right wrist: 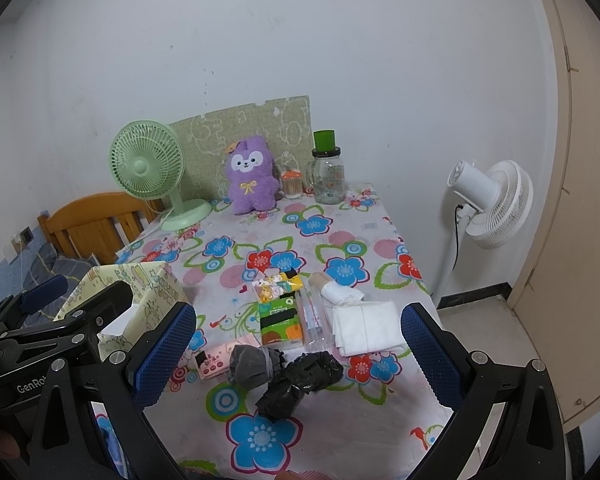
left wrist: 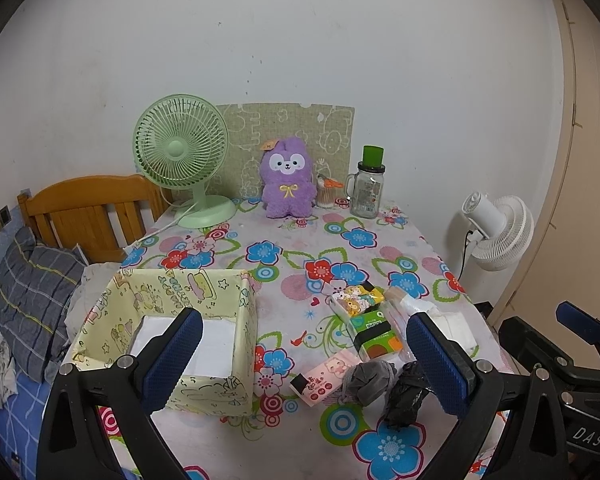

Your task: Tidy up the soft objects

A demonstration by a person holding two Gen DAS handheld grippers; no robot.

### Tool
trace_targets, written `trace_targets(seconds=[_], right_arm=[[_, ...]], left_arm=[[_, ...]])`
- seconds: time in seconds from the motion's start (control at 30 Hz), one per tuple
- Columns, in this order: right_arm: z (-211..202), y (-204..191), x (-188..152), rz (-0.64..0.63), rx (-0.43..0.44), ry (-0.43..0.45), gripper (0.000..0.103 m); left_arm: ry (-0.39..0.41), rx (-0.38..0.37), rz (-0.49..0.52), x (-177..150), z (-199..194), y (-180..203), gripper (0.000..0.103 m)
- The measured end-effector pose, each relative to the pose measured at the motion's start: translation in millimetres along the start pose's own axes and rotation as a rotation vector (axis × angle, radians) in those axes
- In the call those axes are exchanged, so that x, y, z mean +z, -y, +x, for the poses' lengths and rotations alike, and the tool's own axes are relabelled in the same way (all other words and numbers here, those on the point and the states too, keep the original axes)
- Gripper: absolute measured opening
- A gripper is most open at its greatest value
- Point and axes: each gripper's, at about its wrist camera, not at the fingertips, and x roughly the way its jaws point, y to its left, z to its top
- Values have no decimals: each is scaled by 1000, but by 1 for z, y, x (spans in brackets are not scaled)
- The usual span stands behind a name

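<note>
Purple plush toy (left wrist: 287, 178), floral tablecloth (left wrist: 260, 252), pale-yellow cartoon-print box (left wrist: 216, 288)

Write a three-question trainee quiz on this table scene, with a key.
1. True or false: the left gripper is shut on the grey sock bundle.
2. What stands between the green fan and the glass jar?
3. The yellow fabric box holds: A) socks B) a white liner, nothing else visible C) tissues.

Key: 1 false, both grippers, right gripper included, are open; 2 the purple plush toy; 3 B.
</note>
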Motion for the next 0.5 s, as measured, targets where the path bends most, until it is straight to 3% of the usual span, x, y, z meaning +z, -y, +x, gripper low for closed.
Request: trace_targets(seconds=[0.5], right_arm=[[16,13,-6,19,-6,-39,103]], left_arm=[[-49,-9,11,-6,23,7,103]])
